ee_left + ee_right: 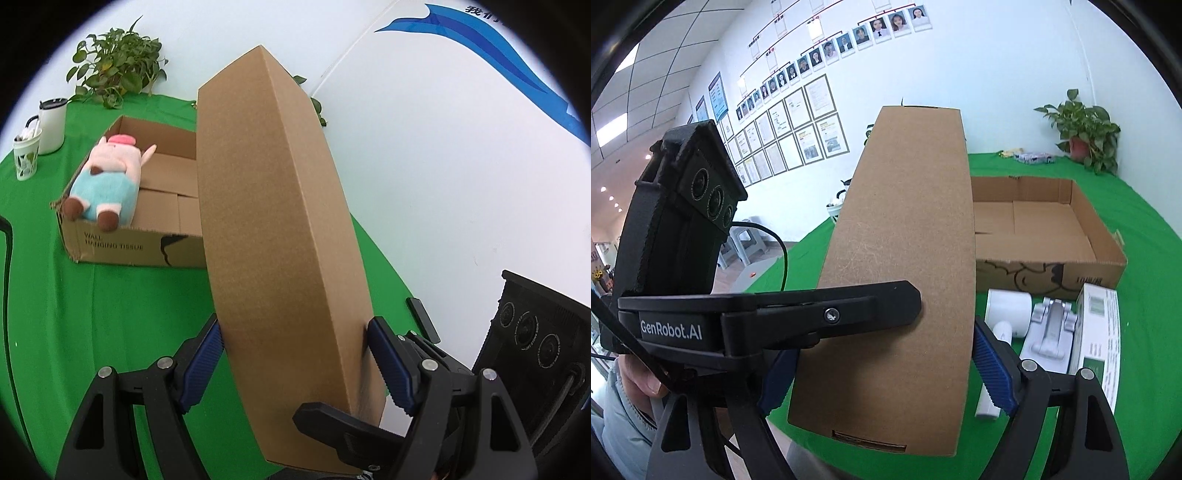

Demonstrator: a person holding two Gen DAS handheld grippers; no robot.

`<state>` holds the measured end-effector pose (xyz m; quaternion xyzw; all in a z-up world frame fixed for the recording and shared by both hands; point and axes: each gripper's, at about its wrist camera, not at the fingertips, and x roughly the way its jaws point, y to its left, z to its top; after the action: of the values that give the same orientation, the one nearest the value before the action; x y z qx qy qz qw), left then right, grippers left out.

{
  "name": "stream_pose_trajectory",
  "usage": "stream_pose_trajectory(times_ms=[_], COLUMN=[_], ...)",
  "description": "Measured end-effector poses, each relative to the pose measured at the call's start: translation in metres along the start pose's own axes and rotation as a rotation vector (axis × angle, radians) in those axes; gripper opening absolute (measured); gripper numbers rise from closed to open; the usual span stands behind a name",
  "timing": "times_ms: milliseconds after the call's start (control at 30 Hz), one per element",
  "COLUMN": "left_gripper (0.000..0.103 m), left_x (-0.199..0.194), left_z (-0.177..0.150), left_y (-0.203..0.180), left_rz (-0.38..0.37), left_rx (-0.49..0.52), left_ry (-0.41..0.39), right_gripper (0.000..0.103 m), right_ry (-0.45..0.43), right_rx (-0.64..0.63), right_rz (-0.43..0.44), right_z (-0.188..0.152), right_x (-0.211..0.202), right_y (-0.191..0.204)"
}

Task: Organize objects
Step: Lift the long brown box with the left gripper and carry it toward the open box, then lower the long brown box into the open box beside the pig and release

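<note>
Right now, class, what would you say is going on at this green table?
A person with a gripper in each hand holds a flat closed cardboard box up over the green table. The left gripper and right gripper both clamp it between their blue pads. Behind it lies an open cardboard tray with a plush pig inside. A few white items and a white carton wait in front of the tray.

Two cardboard boxes: flat box (273,221), open tray box (162,206); one plush pig (110,173); two cups (38,136).
</note>
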<state>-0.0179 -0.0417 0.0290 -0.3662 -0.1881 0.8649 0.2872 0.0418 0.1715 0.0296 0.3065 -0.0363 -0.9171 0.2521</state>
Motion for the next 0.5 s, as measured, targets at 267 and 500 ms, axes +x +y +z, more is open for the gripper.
stream_pose_trajectory(times_ms=[267, 500], left_gripper=[0.077, 0.077], left_x=[0.005, 0.013], left_z=[0.03, 0.054], left_y=[0.007, 0.009], left_rz=[-0.005, -0.01], left_rx=[0.011, 0.022], left_ry=[-0.015, -0.021], right_gripper=[0.083, 0.082], right_ry=[-0.021, -0.03], right_rx=[-0.012, -0.013], right_rz=[-0.021, -0.04], right_z=[0.026, 0.051], right_x=[0.011, 0.022], right_y=[-0.003, -0.007])
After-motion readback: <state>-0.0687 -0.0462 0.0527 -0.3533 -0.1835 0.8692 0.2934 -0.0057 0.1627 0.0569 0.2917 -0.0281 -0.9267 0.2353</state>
